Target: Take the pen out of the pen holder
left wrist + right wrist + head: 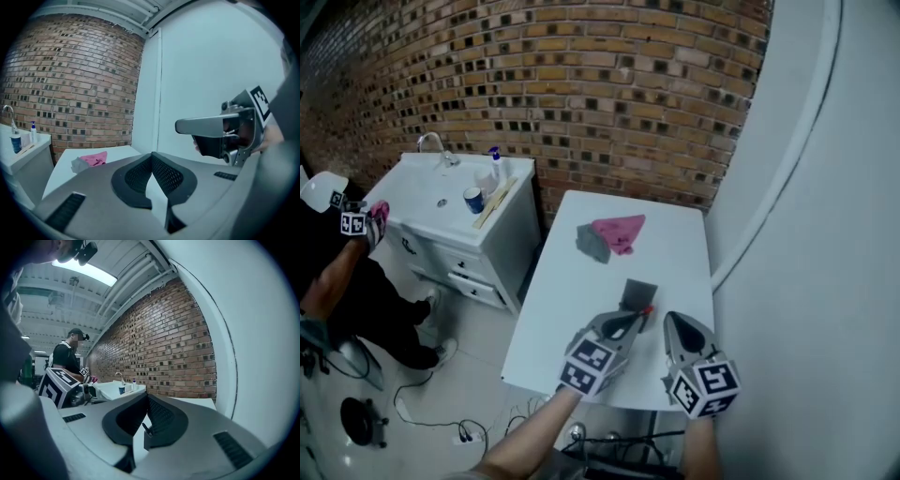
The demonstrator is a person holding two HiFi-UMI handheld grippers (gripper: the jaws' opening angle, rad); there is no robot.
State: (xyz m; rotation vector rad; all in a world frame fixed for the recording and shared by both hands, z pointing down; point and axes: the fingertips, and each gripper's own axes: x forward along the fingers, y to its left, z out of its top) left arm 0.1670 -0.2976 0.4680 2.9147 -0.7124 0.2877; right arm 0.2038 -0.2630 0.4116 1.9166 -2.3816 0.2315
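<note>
A dark grey pen holder point(637, 293) stands on the white table point(572, 309), close to its near edge. A pen's red end point(648, 308) shows at its front. My left gripper point(639, 318) is shut, its tip right beside that red end, and nothing shows between its jaws in the left gripper view. My right gripper point(669, 322) hangs just right of the holder, its jaws also together. In the right gripper view the holder point(146, 440) appears below the jaw tips with a dark pen point(146, 428) sticking out. A pink and grey cloth point(610, 236) lies farther back.
A white sink cabinet point(459, 211) with a faucet, a blue cup point(473, 199) and a bottle stands left of the table. A person point(342, 281) stands at the far left. A brick wall point(581, 84) is behind and a white wall point(825, 234) to the right. Cables lie on the floor.
</note>
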